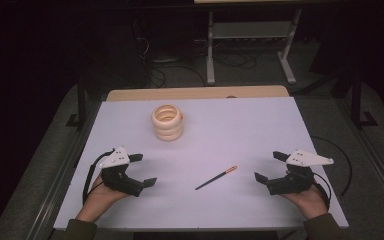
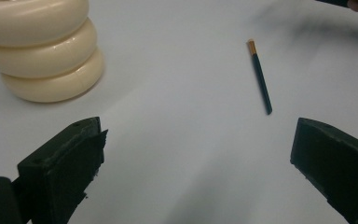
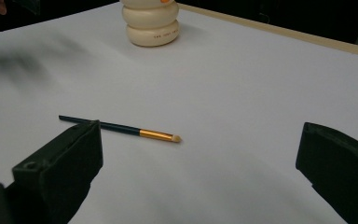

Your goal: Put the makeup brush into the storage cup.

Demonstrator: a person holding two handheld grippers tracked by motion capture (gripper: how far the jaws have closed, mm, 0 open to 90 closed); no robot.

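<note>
Nearest the lens in the high view, at the bottom edge: two sleeves and hands, each gripping a tool. Left gripper (image 1: 142, 170) at lower left of the frame, jaws spread wide, nothing between them. Right gripper (image 1: 271, 166) at lower right, jaws likewise wide apart and empty. Both held low over the white table (image 1: 260, 125), pointing inward toward each other.

Between them, slightly right of centre in the lower half: a brush (image 1: 216, 177), thin, dark-handled, with a gold band and pale tip, lying flat on the table, slanted from lower left up to upper right. Apart from both grippers, nearer the right one. Untouched.

Upper centre, left of the middle: a cream holder (image 1: 167, 122) of three stacked rings, upright, open at the top, with a small orange mark on its right rim. Well apart from the brush.

Left gripper view: black jaws at lower left and lower right corners, gaping, bare table between. Holder (image 2: 42, 51) at upper left; brush (image 2: 260, 77) at upper right, tip pointing up.

Right gripper view: jaws again wide at both lower corners. Brush (image 3: 121, 128) lying just above the left jaw, left of centre, tip toward the right. Holder (image 3: 151, 23) at top centre, cut off by the frame.
</note>
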